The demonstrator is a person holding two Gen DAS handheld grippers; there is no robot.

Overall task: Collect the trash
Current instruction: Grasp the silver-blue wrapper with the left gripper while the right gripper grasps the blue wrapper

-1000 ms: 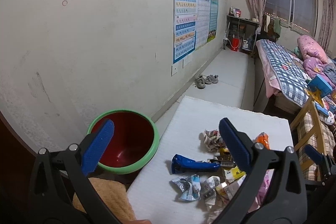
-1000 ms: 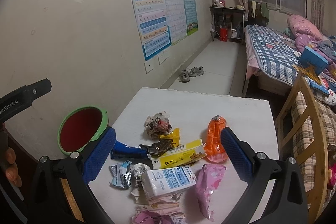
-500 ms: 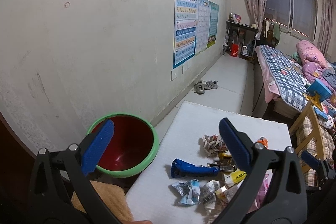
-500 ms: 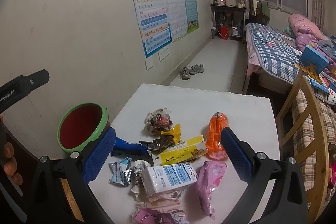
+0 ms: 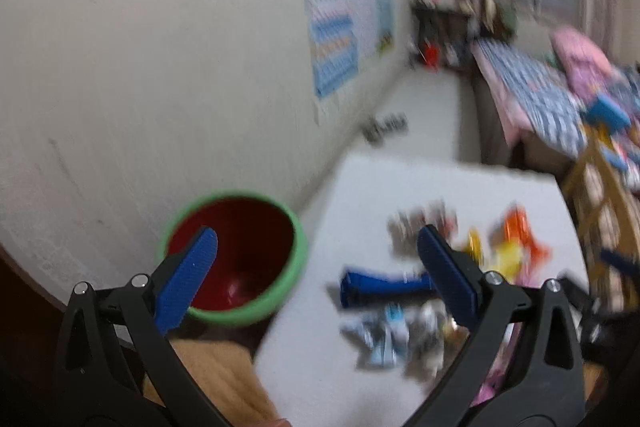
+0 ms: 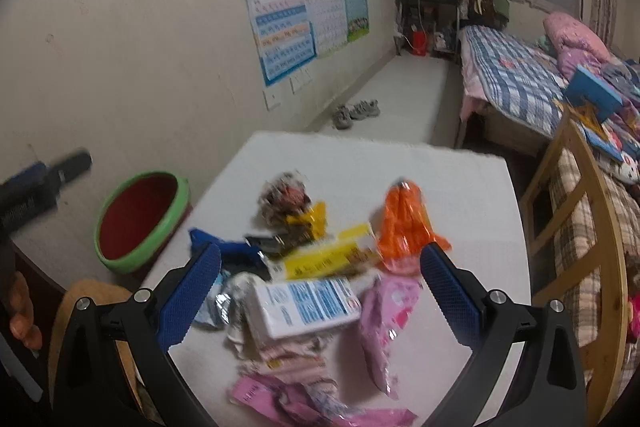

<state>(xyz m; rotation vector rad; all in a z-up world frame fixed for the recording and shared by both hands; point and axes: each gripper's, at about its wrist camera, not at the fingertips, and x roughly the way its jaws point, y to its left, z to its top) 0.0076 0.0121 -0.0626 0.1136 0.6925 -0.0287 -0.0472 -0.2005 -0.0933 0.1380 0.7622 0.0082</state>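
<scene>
Both claws are spread wide w/ nothing in them: right gripper (image 6: 318,289) hangs over the white carton (image 6: 304,307) at the near end of the trash pile (image 6: 320,267), left gripper (image 5: 316,277) nearer the green-rimmed bin (image 5: 236,255) just left of the pile. Risk imo: wrappers overlap, so a grab could drag neighbours off the table (image 6: 360,163). Vs 0.5 s ago the left view is blurred and has swung toward the pile.

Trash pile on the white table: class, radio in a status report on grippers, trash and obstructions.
Left gripper open, empty. Right gripper open, empty, over the wrappers. Trash pile uncollected on white table; red bin beside it looks empty. Nothing blocking.
</scene>
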